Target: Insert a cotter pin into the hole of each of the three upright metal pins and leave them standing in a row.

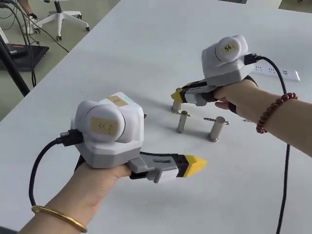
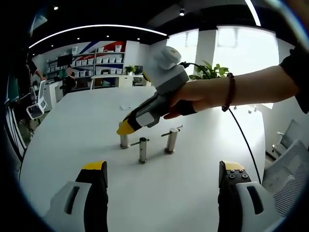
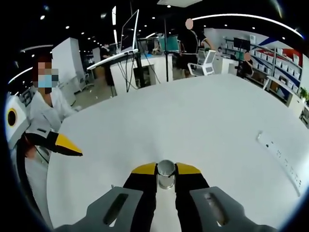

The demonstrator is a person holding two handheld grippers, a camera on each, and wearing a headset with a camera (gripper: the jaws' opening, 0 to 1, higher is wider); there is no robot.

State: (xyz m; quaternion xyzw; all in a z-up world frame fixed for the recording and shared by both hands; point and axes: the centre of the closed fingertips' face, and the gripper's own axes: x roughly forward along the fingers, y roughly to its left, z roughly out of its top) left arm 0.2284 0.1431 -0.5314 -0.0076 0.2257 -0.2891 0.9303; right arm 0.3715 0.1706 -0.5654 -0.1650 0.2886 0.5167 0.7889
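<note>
Three upright metal pins stand in a row on the white table (image 1: 146, 44). The middle pin (image 1: 182, 122) and the near-right pin (image 1: 216, 128) each carry a cotter pin through the top. My right gripper (image 1: 176, 95) is shut on the top of the far-left pin (image 1: 176, 106), which sits between the yellow fingertips (image 3: 145, 169) as a round metal cap (image 3: 166, 170). Its hole is hidden by the jaws. My left gripper (image 1: 195, 165) hovers nearer to me, open and holding nothing, its jaws wide apart (image 2: 163, 169) and facing the row (image 2: 143, 150).
A white power strip (image 1: 279, 73) lies at the table's far right, and a black cable (image 1: 284, 161) trails from the right gripper. An office chair (image 1: 58, 17) and floor cables stand beyond the table's left edge. People stand in the background (image 3: 193, 41).
</note>
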